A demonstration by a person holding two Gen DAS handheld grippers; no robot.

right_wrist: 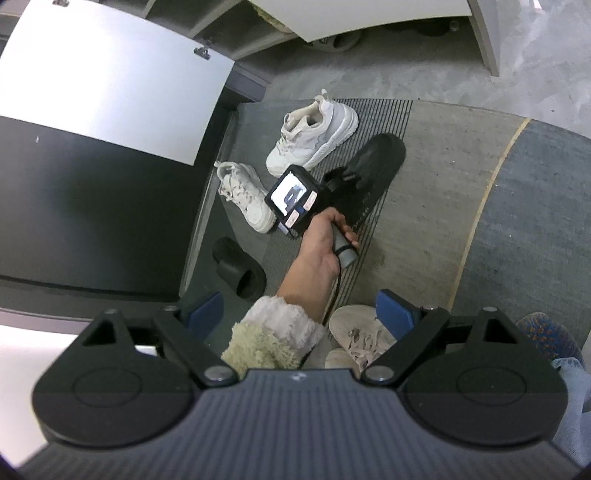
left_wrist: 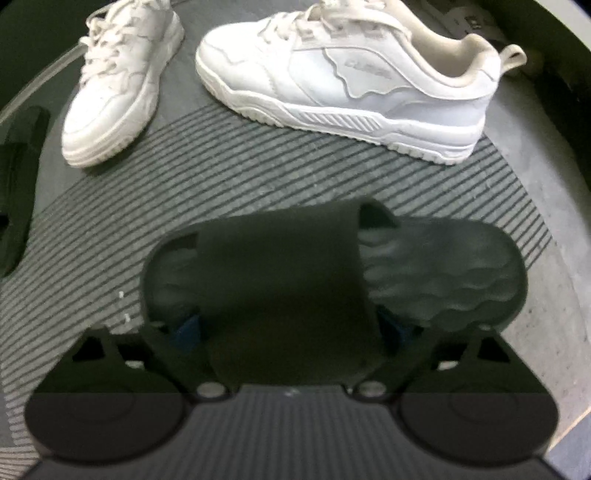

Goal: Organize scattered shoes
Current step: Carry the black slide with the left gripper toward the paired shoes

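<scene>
My left gripper (left_wrist: 291, 328) is shut on the strap of a black slide sandal (left_wrist: 436, 269), which lies sideways over a striped mat (left_wrist: 258, 177). From above it shows in the right wrist view (right_wrist: 373, 173). Two white sneakers sit beyond it: one side-on (left_wrist: 347, 85) at the right, one toe-forward (left_wrist: 118, 85) at the left. They also show in the right wrist view, one further (right_wrist: 314, 136) and one nearer (right_wrist: 247, 195). A second black slide (right_wrist: 240, 269) lies near the cabinet. My right gripper (right_wrist: 299, 314) is open and empty, held high above the floor.
A dark cabinet with an open white door (right_wrist: 110, 81) stands at the left. A shelf unit (right_wrist: 332, 33) with shoes under it is at the back. The person's own sneakers (right_wrist: 358, 339) are below my right gripper. A blue carpet (right_wrist: 535, 206) lies at the right.
</scene>
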